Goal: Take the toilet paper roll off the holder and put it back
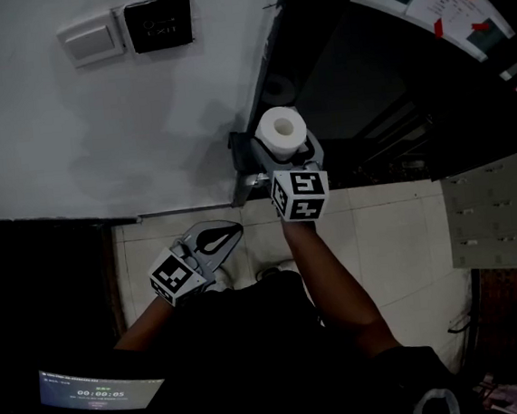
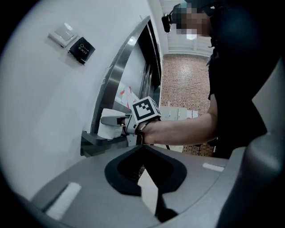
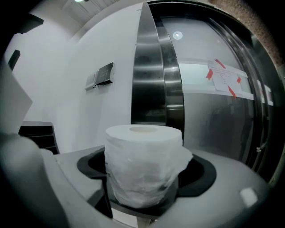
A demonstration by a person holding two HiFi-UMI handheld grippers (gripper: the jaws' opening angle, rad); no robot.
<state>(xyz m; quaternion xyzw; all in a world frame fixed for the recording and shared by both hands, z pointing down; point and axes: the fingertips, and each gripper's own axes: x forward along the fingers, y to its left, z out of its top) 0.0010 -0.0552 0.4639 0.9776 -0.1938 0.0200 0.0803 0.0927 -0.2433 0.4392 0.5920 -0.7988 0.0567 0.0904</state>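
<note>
Toilet paper roll (image 3: 142,167) stands upright: long axis vertical, cardboard core opening facing up. A loose flap of paper sticks out on its right side in the right gripper view. Right gripper (image 1: 285,153) pinches the roll by its sides, one jaw on each flank. The roll is at the dark holder (image 2: 94,141) on the white wall (image 1: 51,130), beside the steel door frame (image 3: 149,67); cannot tell whether it rests on the holder. Left gripper (image 1: 227,233) is low and well apart, jaws pressed together, nothing between them.

The white paper toilet roll (image 3: 142,164) looks soft and crinkled. The dark metal door frame (image 3: 153,80) is polished and glossy; the white wall (image 1: 96,126) is matt and smooth.
</note>
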